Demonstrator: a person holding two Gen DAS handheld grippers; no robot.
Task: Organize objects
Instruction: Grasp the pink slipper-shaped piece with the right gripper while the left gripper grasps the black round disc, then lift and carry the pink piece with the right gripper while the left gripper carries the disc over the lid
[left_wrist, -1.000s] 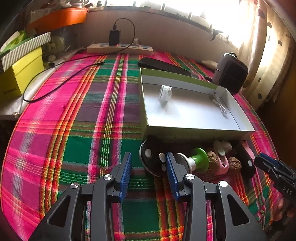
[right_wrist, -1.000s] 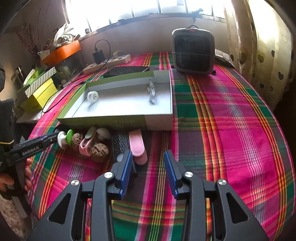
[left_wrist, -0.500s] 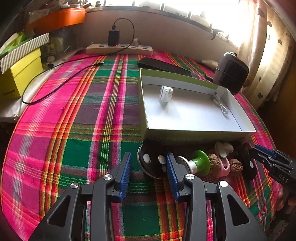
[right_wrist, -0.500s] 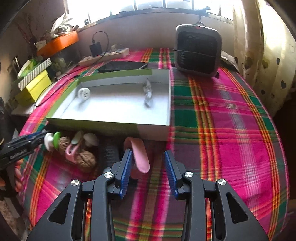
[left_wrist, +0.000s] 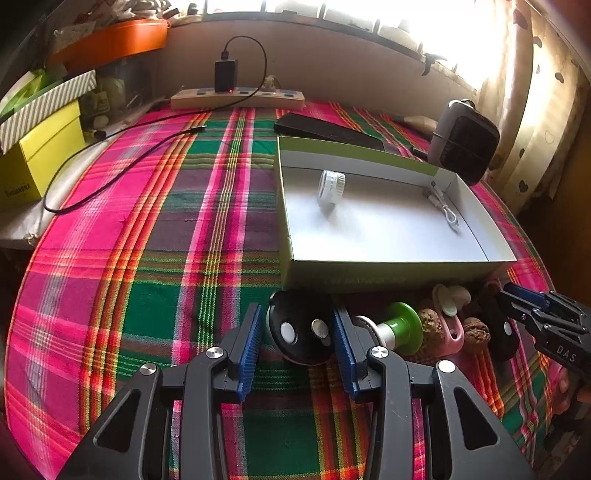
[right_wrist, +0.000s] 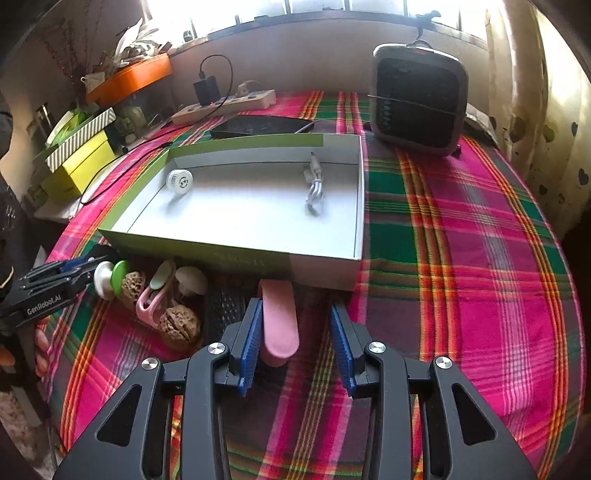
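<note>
Black disc (left_wrist: 301, 332) sits between spread left tool (left_wrist: 297, 341) fingers.

A pink, green and red plaid cloth (left_wrist: 155, 240) lies under a green-walled, white-floored box (left_wrist: 373, 229); blue pads line the black left hand-held gripper (left_wrist: 297, 347).

A plaid-covered table (right_wrist: 461, 229) carries a shallow box (right_wrist: 229, 254) mid-table, a power strip (left_wrist: 236, 99) and heater (right_wrist: 419, 103) along its far edge.
</note>
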